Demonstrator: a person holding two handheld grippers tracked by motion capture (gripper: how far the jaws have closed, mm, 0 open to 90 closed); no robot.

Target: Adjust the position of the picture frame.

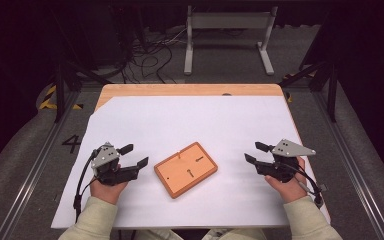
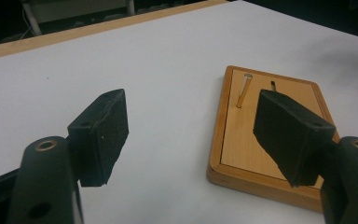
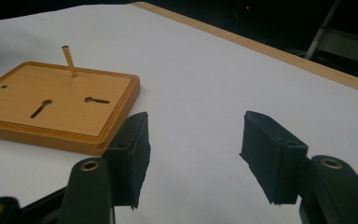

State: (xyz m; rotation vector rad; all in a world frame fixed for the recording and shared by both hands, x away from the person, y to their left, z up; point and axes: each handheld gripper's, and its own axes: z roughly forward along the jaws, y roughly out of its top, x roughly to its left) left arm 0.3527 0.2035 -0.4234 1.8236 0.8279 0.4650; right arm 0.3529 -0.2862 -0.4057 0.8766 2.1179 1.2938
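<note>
The wooden board (image 1: 185,169) lies flat on the white tabletop (image 1: 190,117) between the two claws, long axis skewed. The left claw (image 1: 134,156) seems slightly nearer, jaws wide and empty; the right claw (image 1: 250,152) also gapes empty. A thin peg (image 3: 69,60) stands tilted in the board's far edge; two keyhole slots (image 3: 41,108) look empty, though small.
</note>
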